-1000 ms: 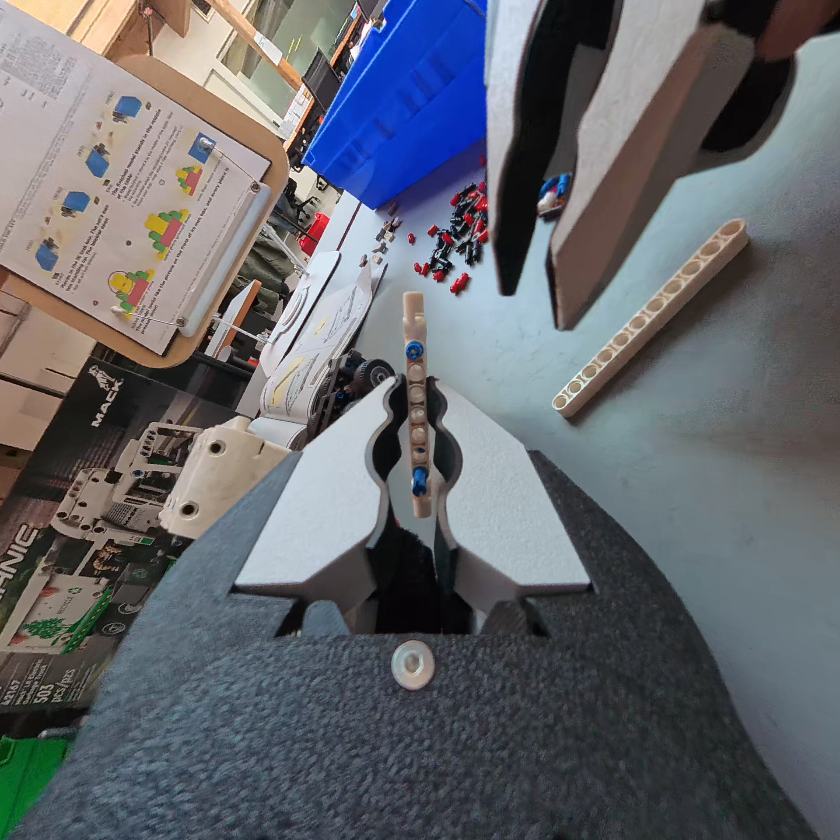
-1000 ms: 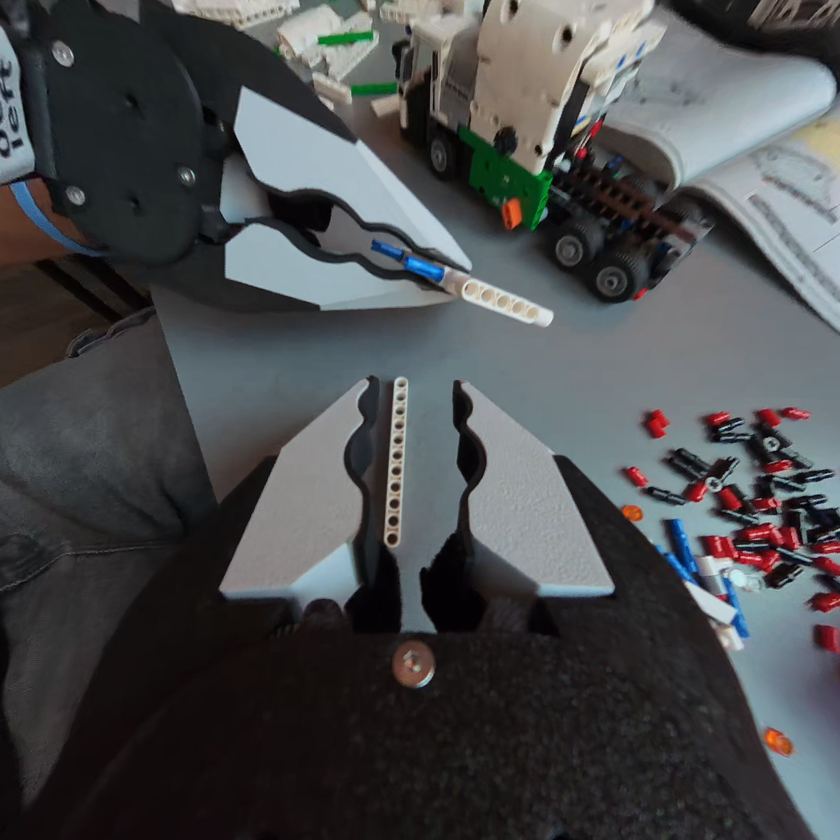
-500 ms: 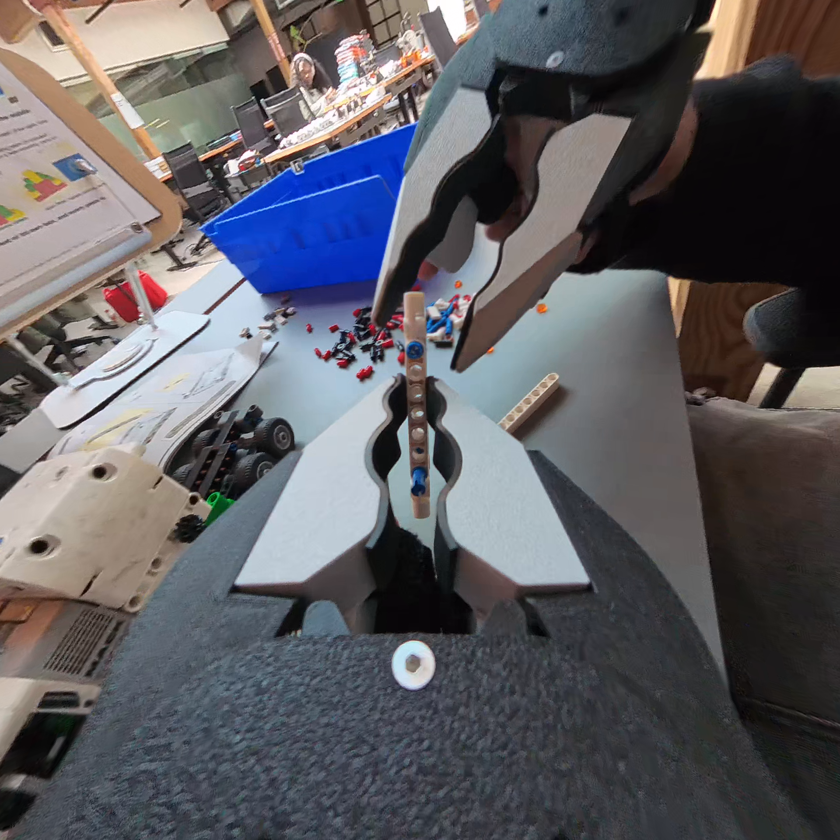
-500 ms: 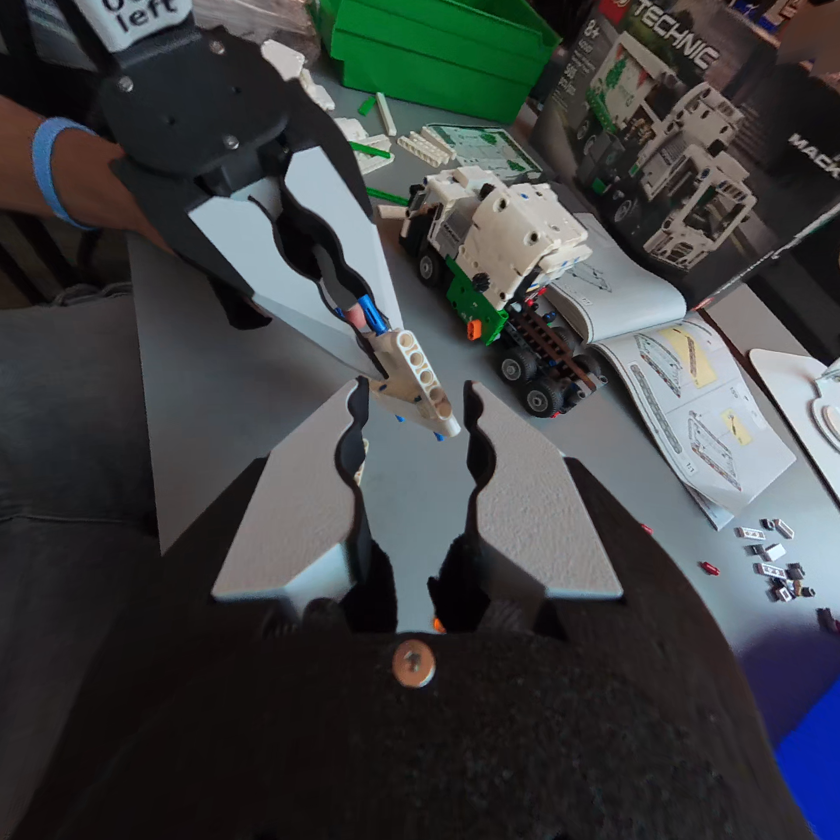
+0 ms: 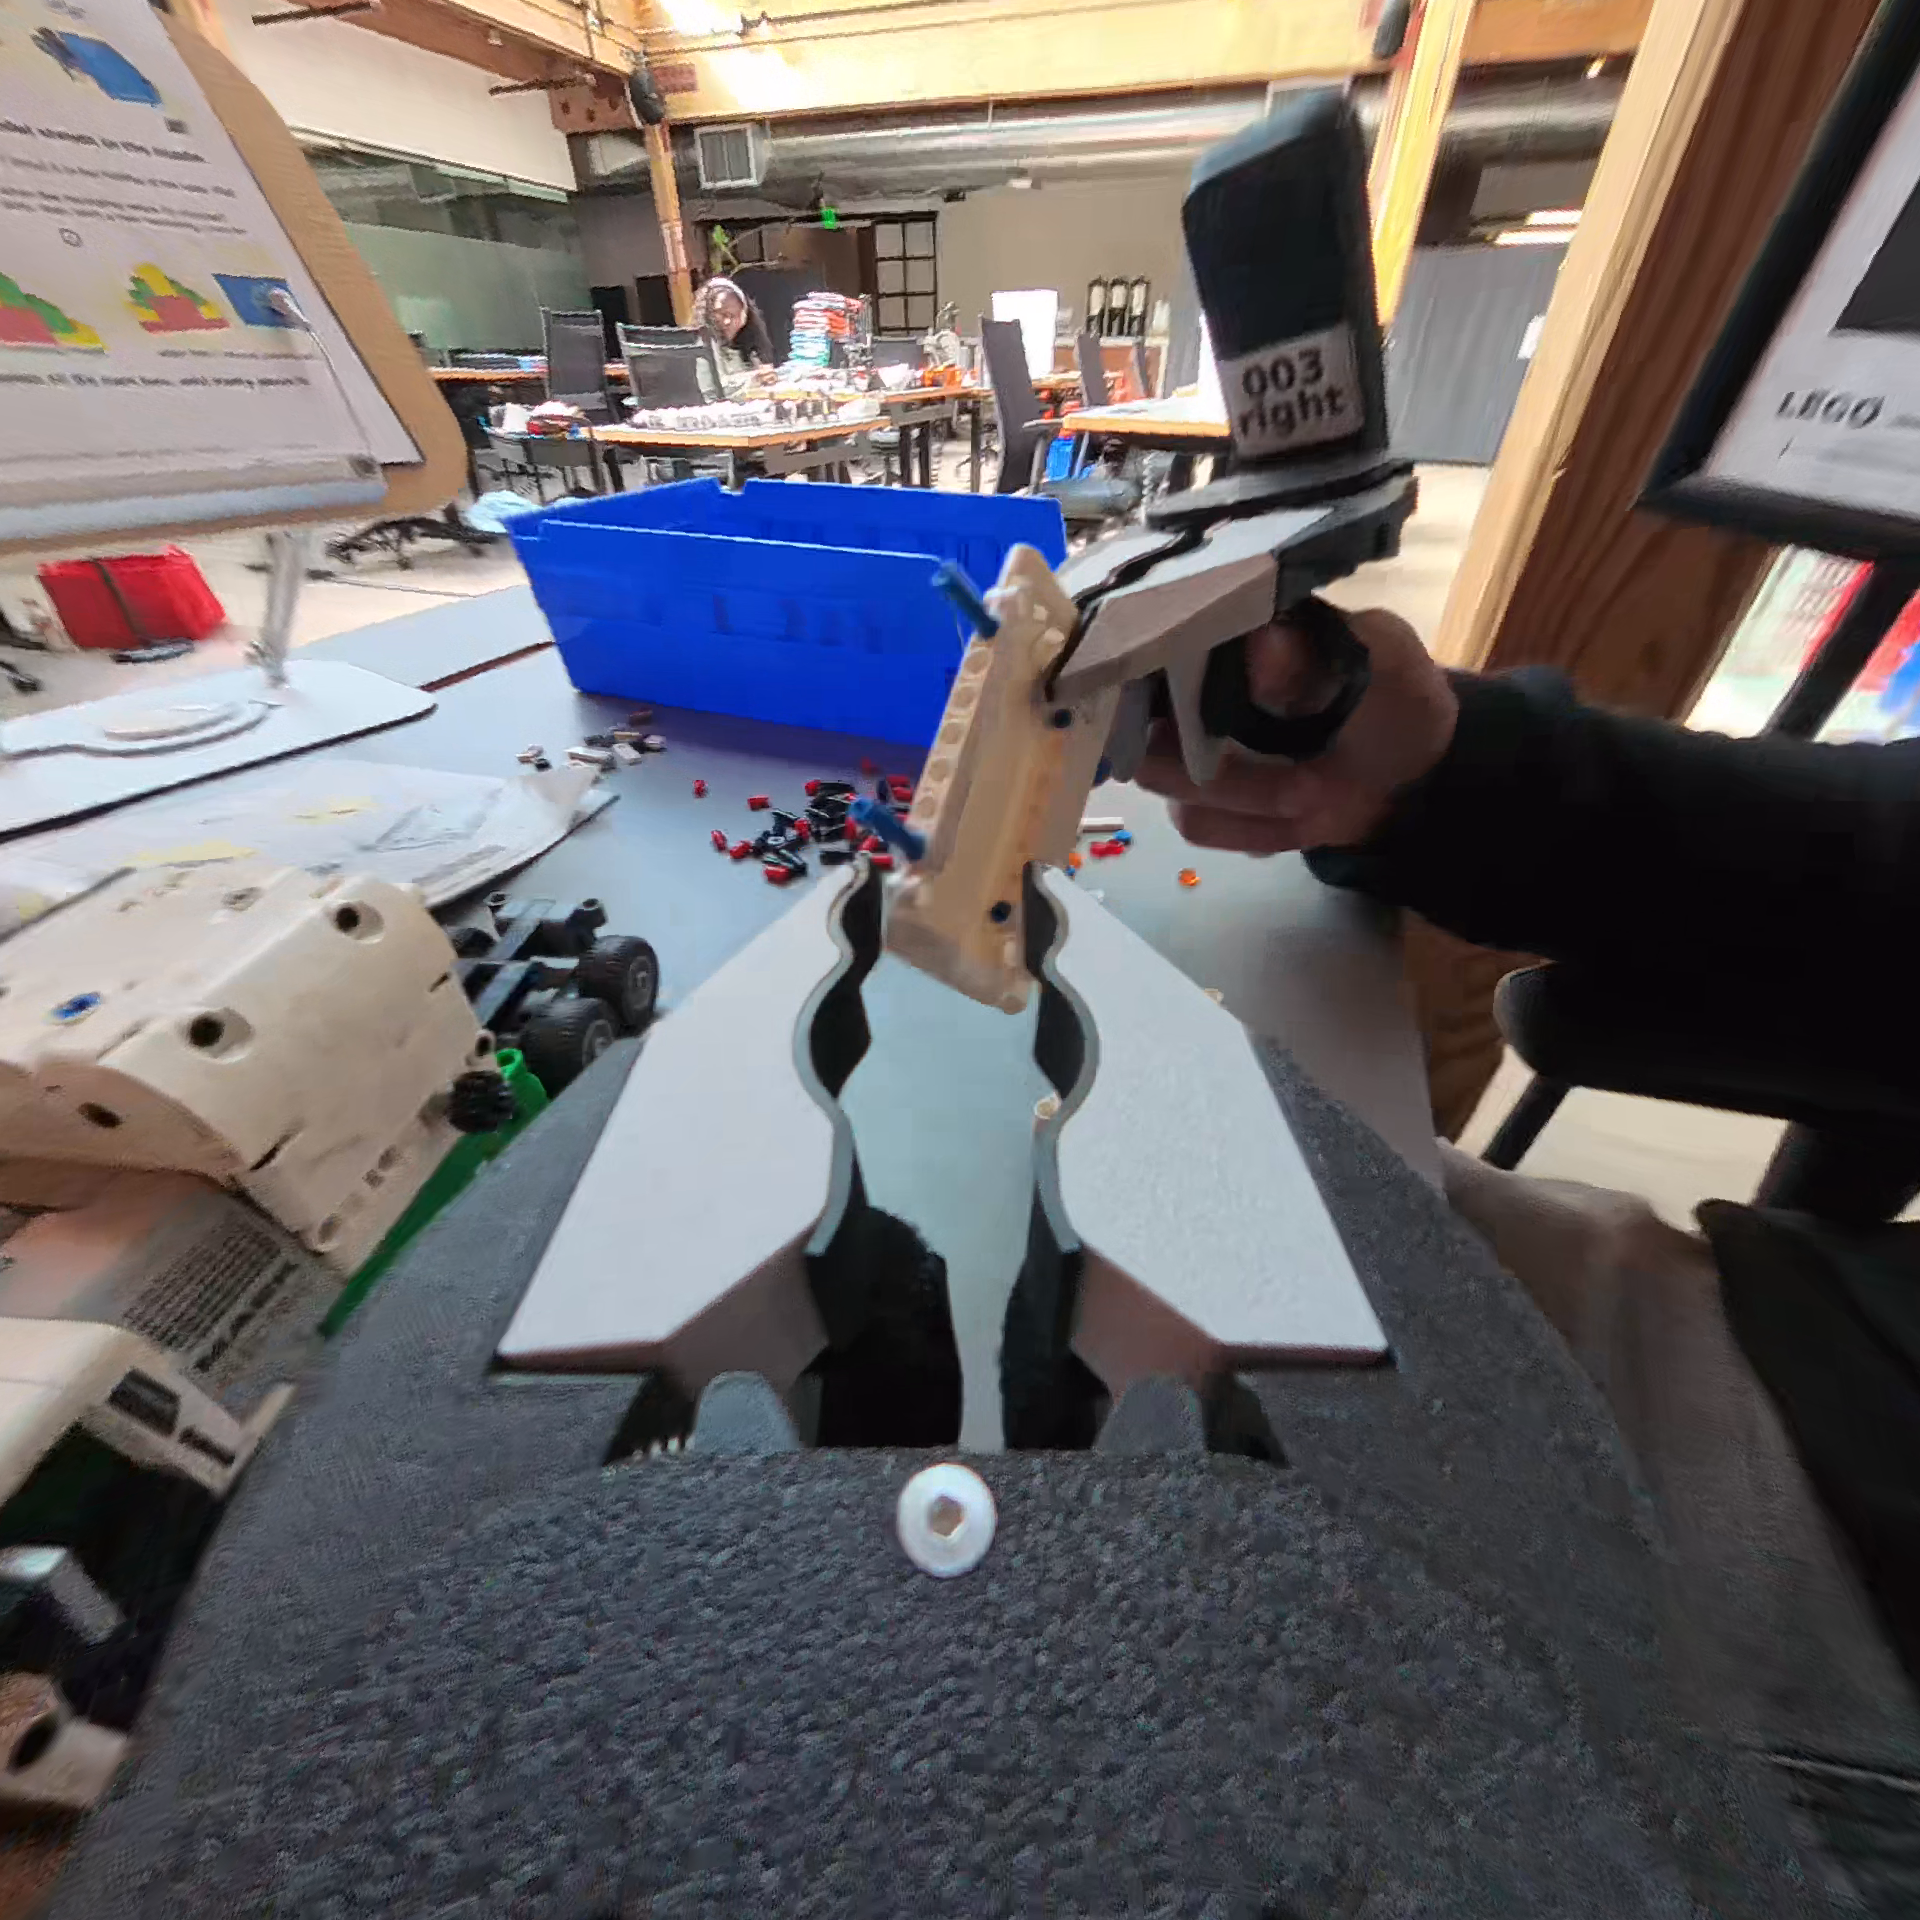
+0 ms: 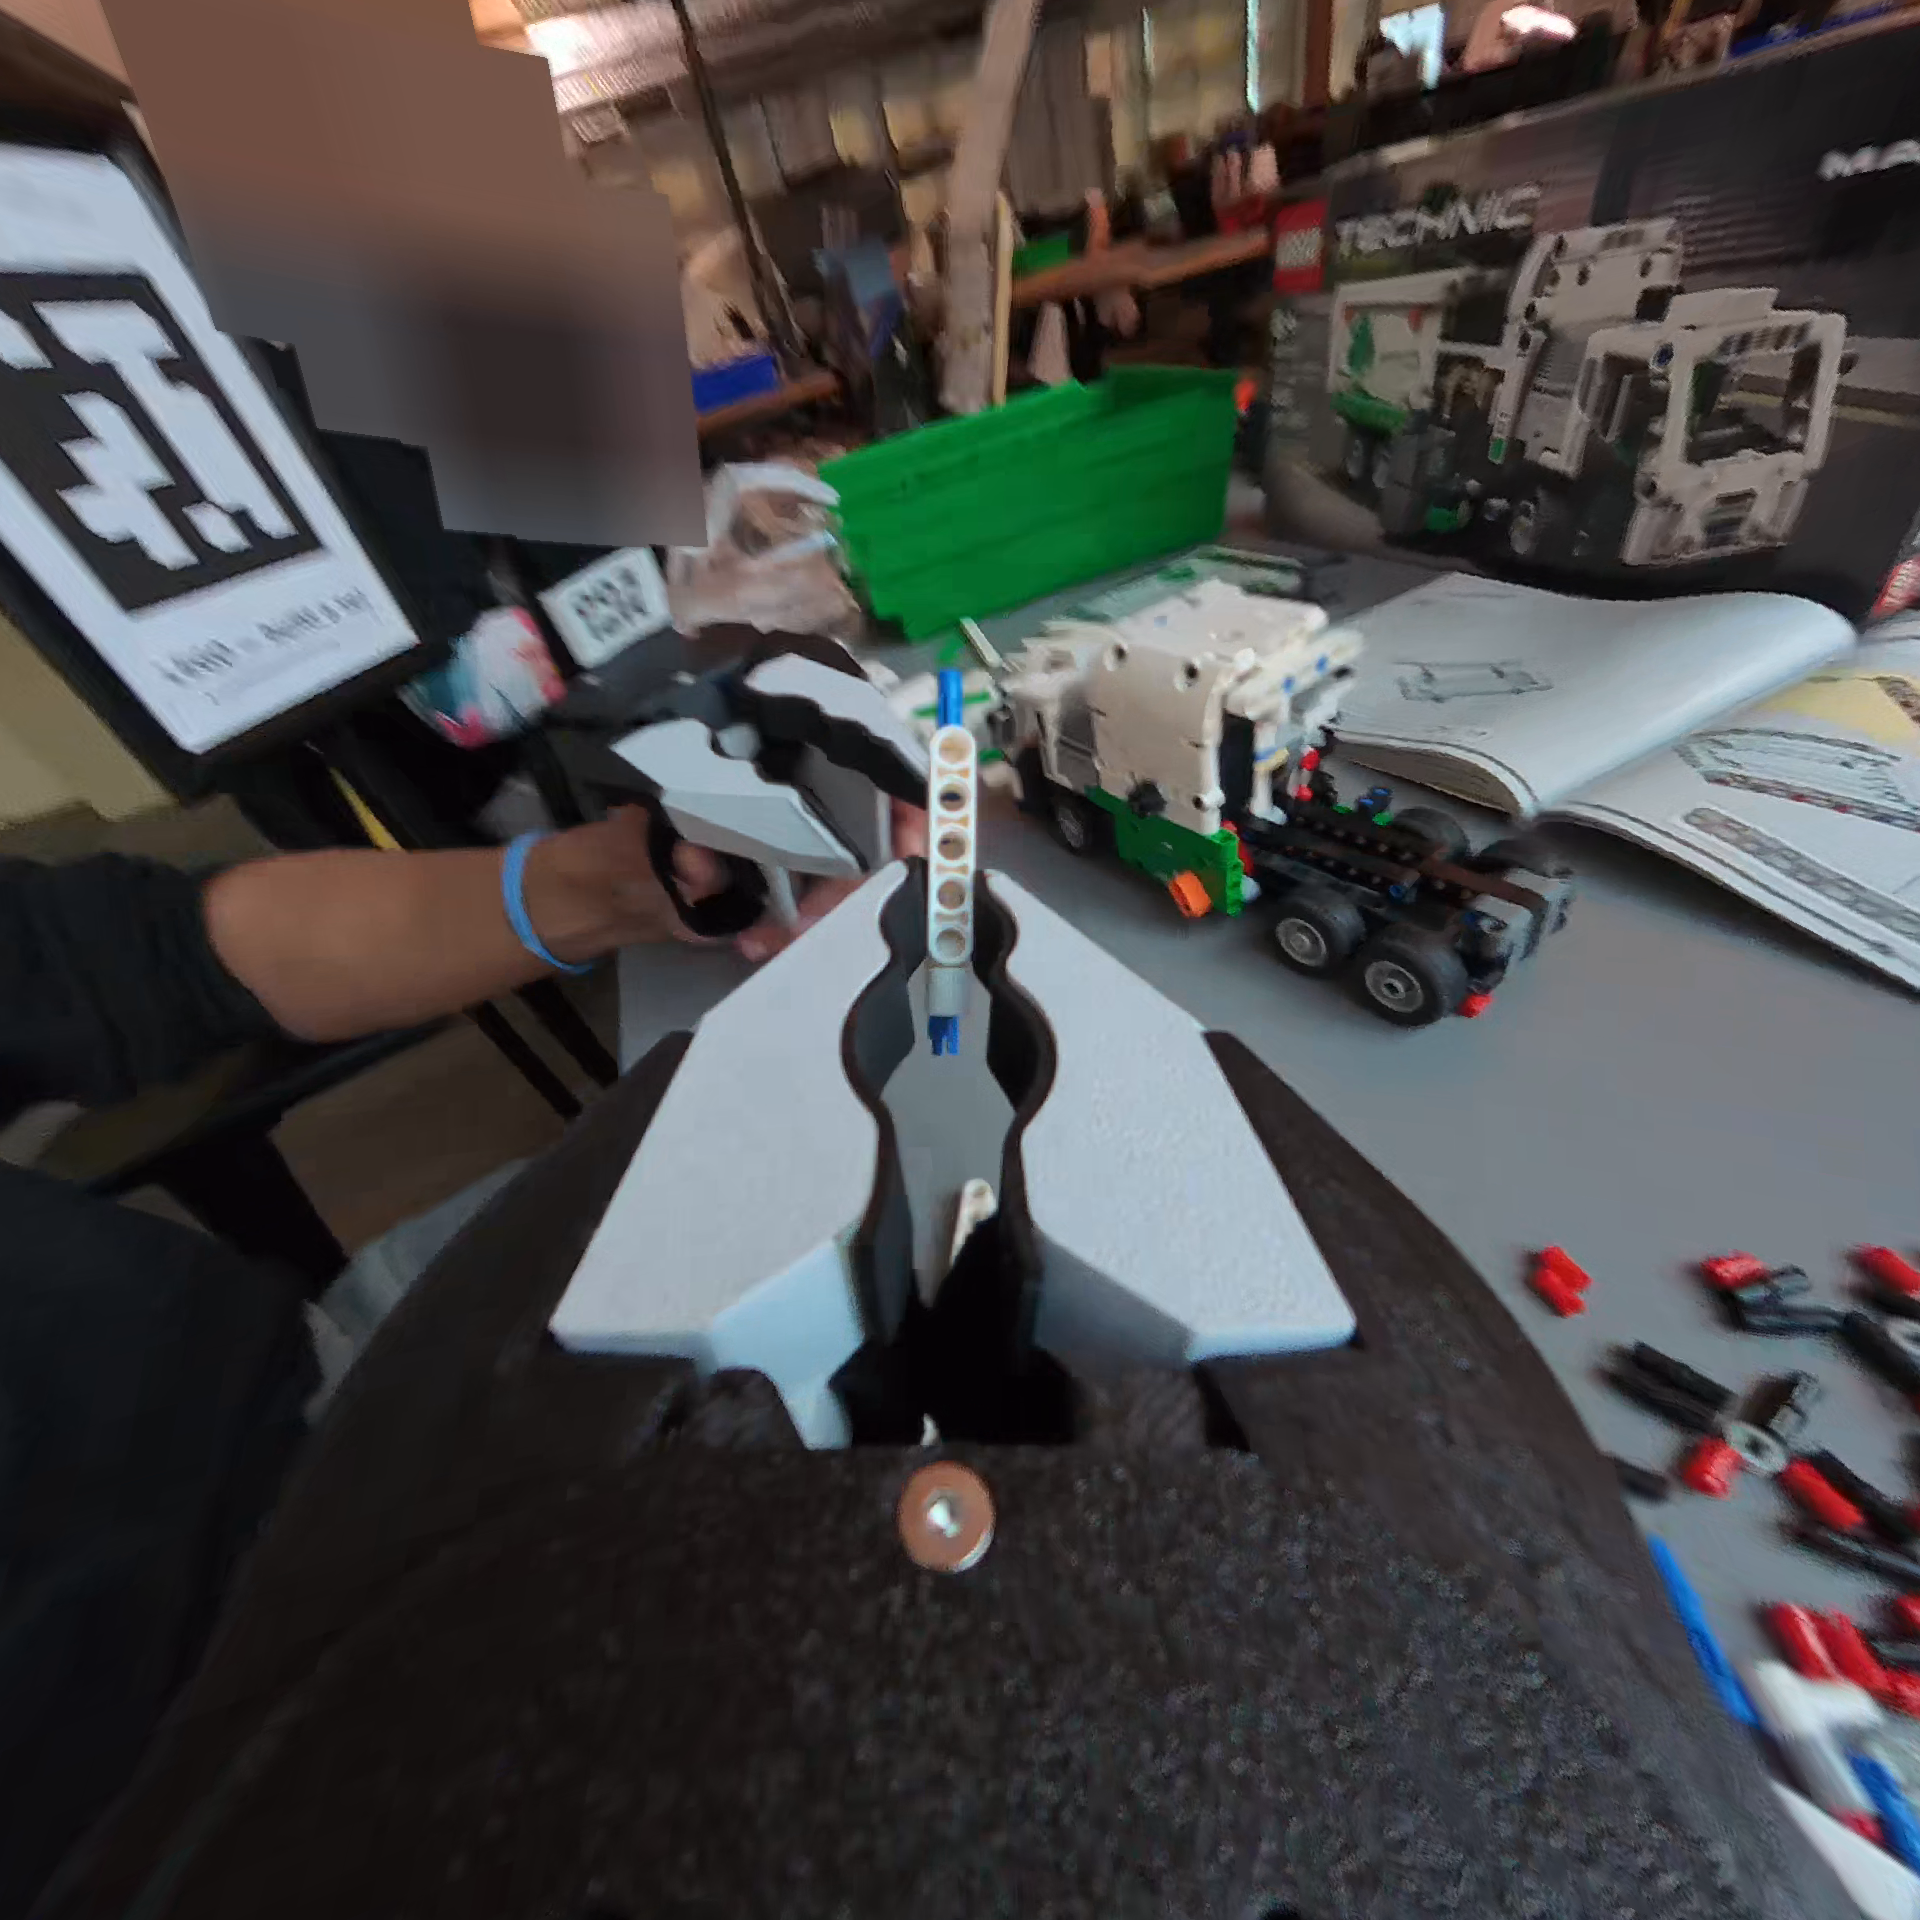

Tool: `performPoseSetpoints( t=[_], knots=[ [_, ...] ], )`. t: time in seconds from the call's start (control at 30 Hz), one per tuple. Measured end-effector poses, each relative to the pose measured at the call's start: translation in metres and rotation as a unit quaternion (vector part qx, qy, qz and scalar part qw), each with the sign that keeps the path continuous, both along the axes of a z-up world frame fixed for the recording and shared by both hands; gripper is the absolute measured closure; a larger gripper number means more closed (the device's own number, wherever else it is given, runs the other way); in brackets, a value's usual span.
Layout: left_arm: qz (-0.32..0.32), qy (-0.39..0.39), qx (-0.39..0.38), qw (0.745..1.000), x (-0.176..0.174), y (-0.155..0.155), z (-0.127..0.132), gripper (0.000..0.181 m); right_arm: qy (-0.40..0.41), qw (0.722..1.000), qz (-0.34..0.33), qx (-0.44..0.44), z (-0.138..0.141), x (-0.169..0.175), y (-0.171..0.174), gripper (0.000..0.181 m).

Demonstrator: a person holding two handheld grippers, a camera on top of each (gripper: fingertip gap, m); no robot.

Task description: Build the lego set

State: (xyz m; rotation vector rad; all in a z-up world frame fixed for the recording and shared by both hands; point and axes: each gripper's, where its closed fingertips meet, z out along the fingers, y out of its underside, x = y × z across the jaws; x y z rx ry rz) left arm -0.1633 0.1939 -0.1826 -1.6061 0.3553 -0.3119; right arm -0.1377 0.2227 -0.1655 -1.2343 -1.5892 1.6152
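Note:
A short white beam (image 6: 951,821) with blue pins stands upright between my right gripper's (image 6: 951,883) fingertips, which are shut on it. In the left wrist view the same beam (image 5: 987,790) is tilted, clamped near its top by the right gripper (image 5: 1060,675). Its lower end sits between the spread fingers of my left gripper (image 5: 951,883), which is open. The left gripper (image 6: 894,790) also shows in the right wrist view, just behind the beam. The part-built white and green truck (image 6: 1195,748) stands on the grey table (image 6: 1558,1091).
A long white beam (image 6: 971,1210) lies on the table under my right gripper. Loose red and black pins (image 6: 1766,1403) lie to the right. A blue bin (image 5: 779,613), a green bin (image 6: 1039,499), the open booklet (image 6: 1610,675) and the set's box (image 6: 1610,364) ring the work area.
The right gripper rose from the long beam, came to the short beam in my left gripper and shut on it. The left jaws have opened. The beam has turned broadside.

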Motion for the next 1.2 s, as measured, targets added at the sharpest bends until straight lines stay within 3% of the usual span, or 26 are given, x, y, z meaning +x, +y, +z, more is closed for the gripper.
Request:
performPoseSetpoints(
  t=[0.03, 0.17, 0.23, 0.33, 0.47, 0.93, 1.0, 1.07, 1.2],
  knots=[
    [-0.011, -0.025, -0.010, 1.000, -0.001, -0.001, 0.001, 0.146, 0.025, 0.999, 0.022, -0.042, 0.009, 0.003, -0.004, 0.175],
    [-0.071, -0.112, -0.012, 0.991, 0.005, -0.007, 0.012, 0.140, 0.054, 0.989, 0.055, -0.125, 0.022, 0.006, -0.011, 0.175],
    [-0.103, -0.160, -0.002, 0.982, 0.010, -0.011, 0.022, 0.147, 0.074, 0.985, 0.063, -0.142, 0.026, 0.004, -0.019, 0.175],
    [-0.119, -0.189, 0.015, 0.975, 0.010, -0.016, 0.032, 0.175, 0.084, 0.982, 0.056, -0.156, 0.024, -0.002, -0.025, 0.175],
    [-0.133, -0.232, 0.037, 0.963, 0.001, -0.022, 0.043, 0.176, 0.060, 0.988, 0.061, -0.132, 0.004, -0.008, -0.038, 0.175],
    [-0.153, -0.257, 0.044, 0.953, -0.007, -0.028, 0.049, 0.176, 0.054, 0.984, 0.051, -0.164, 0.000, -0.018, -0.052, 0.175],
    [-0.161, -0.239, 0.041, 0.957, -0.004, -0.030, 0.047, 0.176, 0.039, 0.986, 0.071, -0.144, 0.000, -0.015, -0.053, 0.174],
    [-0.151, -0.198, 0.032, 0.968, -0.003, -0.030, 0.041, 0.176, -0.019, 0.993, 0.081, -0.087, -0.008, -0.008, -0.045, 0.159],
    [-0.086, -0.128, 0.032, 0.988, -0.015, -0.024, 0.030, 0.176, -0.201, 0.972, 0.028, 0.115, -0.054, 0.017, -0.010, 0.151]
  ],
)
